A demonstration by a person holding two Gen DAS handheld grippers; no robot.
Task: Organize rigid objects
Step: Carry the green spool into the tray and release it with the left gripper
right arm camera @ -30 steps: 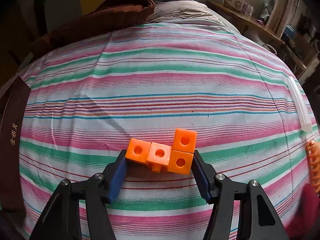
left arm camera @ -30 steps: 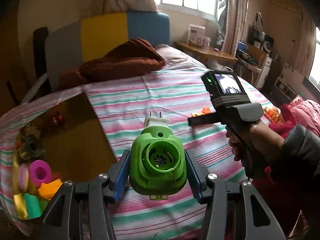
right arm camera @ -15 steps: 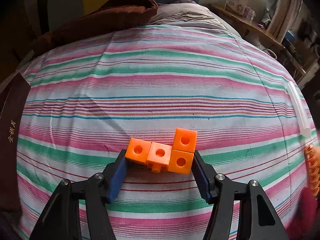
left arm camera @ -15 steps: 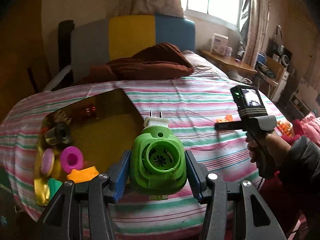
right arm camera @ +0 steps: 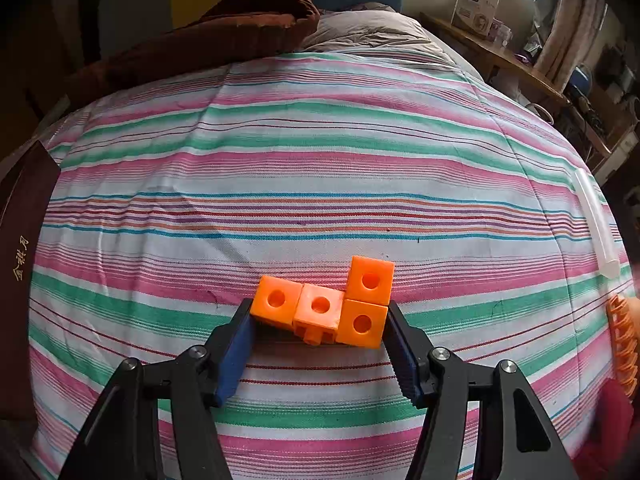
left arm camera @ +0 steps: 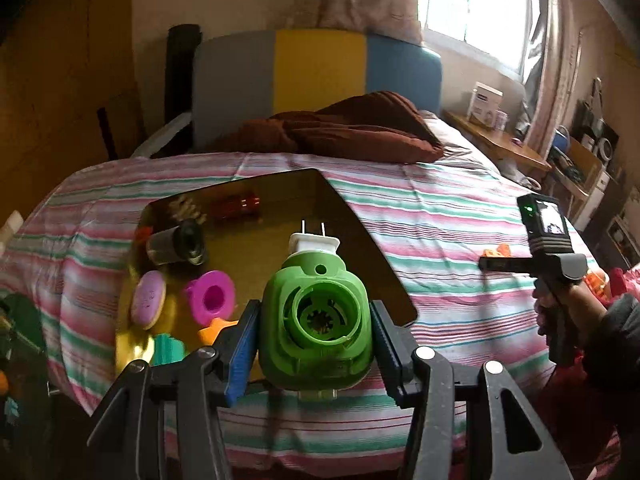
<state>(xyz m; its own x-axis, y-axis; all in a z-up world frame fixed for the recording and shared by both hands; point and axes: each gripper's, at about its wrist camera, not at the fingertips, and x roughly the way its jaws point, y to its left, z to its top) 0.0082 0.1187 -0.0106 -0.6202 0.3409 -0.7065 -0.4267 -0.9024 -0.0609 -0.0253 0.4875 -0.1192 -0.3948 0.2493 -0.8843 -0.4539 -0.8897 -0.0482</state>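
My left gripper (left arm camera: 316, 332) is shut on a green plug-in device (left arm camera: 316, 316) with a white two-pin plug on top. It hangs over the near edge of a dark gold tray (left arm camera: 360, 240) on the striped bed. In the tray lie a pink spool (left arm camera: 210, 296), a lilac disc (left arm camera: 148, 304), a black cylinder (left arm camera: 180, 242) and other small toys. My right gripper (right arm camera: 320, 320) has its blue pads pressed on both ends of an orange linked-cube piece (right arm camera: 324, 304) that rests on the sheet. That same right gripper (left arm camera: 492, 264) shows far right in the left wrist view, held by a hand.
A brown blanket (left arm camera: 352, 128) lies at the head of the bed before a grey, yellow and blue headboard (left arm camera: 320, 68). On the sheet's right edge are a white tube (right arm camera: 596, 220) and an orange comb-like piece (right arm camera: 624, 344). A wooden side table (left arm camera: 496, 140) stands beyond.
My left gripper has carried the green device leftward, so the tray now sits directly behind it instead of off to the left. The right gripper and the orange cubes have not moved.
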